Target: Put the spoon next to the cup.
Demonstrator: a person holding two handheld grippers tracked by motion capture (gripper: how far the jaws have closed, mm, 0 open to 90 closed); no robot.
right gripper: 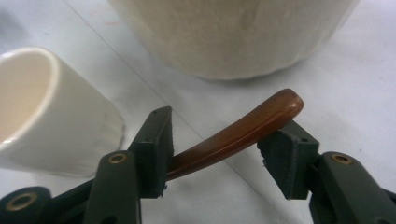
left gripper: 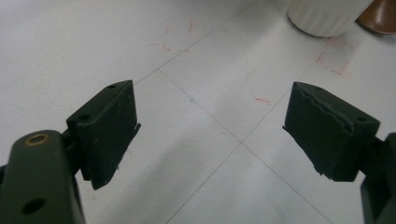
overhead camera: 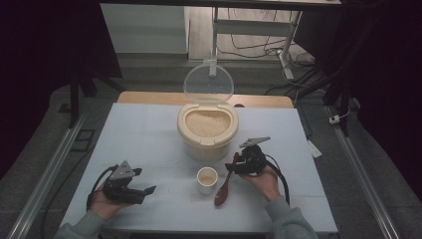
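Observation:
A brown wooden spoon [overhead camera: 222, 193] lies right of a small white cup [overhead camera: 207, 179], its bowl on the table and its handle rising toward my right gripper [overhead camera: 236, 162]. In the right gripper view the handle [right gripper: 243, 130] crosses slantwise between the jaws of my right gripper [right gripper: 222, 128], which stand apart around it; the handle's tip rests over the right jaw. The cup [right gripper: 46, 112] is at the left there. My left gripper [overhead camera: 147, 191] rests open at the table's front left with nothing between its jaws [left gripper: 210, 126]. The cup [left gripper: 327, 16] and the spoon's bowl [left gripper: 380, 16] lie ahead of it.
A cream rice container [overhead camera: 207, 132] full of rice stands mid-table behind the cup, its clear lid [overhead camera: 208, 82] swung upright. Its wall [right gripper: 233, 32] is close beyond the right gripper. The table [overhead camera: 144, 134] bears faint red marks and thin grid lines.

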